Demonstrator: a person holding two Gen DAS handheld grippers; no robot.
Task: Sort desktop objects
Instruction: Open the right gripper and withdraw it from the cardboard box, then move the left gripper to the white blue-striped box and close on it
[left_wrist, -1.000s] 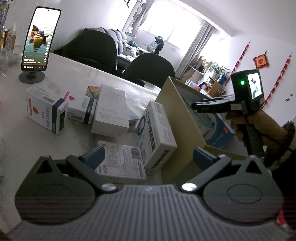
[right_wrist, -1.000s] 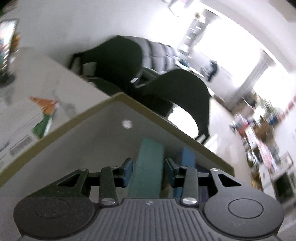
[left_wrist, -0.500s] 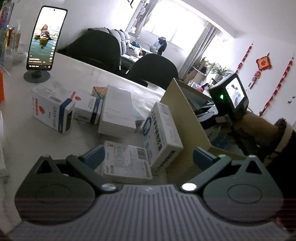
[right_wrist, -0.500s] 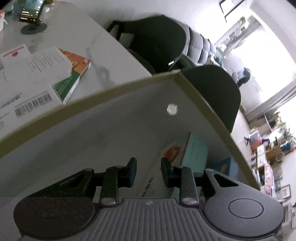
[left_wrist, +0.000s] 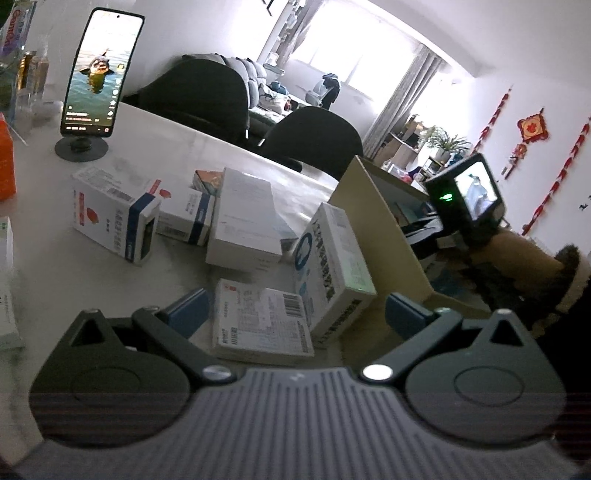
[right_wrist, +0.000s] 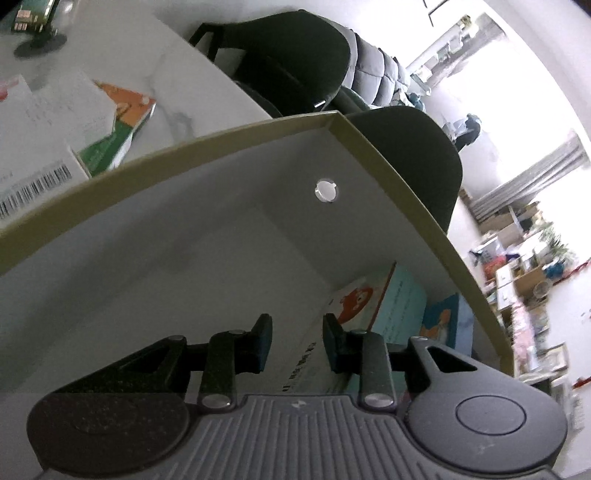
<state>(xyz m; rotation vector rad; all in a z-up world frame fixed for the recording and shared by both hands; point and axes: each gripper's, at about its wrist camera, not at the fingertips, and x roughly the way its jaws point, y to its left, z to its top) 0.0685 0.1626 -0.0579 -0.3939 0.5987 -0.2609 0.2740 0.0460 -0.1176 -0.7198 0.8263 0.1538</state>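
My left gripper (left_wrist: 299, 314) hovers open and wide over a flat white box with a barcode (left_wrist: 258, 325). A white box with a blue ring (left_wrist: 332, 273) leans against that flat one. Just right of them stands an open cardboard carton (left_wrist: 380, 229). A hand holds my right gripper's body (left_wrist: 461, 195) down inside it. In the right wrist view my right gripper (right_wrist: 297, 339) sits low in the carton (right_wrist: 221, 229), jaws a narrow gap apart, open, pads pressing on nothing. A white, orange and teal box (right_wrist: 373, 306) lies just beyond its fingertips, beside a blue box (right_wrist: 443, 325).
Several more white medicine boxes (left_wrist: 110, 214) lie spread across the pale table (left_wrist: 166, 147). A phone on a round stand (left_wrist: 99, 70) is at the back left, with bottles (left_wrist: 33, 74) beside it. Two dark chairs (left_wrist: 314, 136) stand behind the table's far edge.
My right gripper has dropped deeper into the carton and rolled. The teal box seen upright between its fingers now lies ahead of them. My left gripper has kept still.
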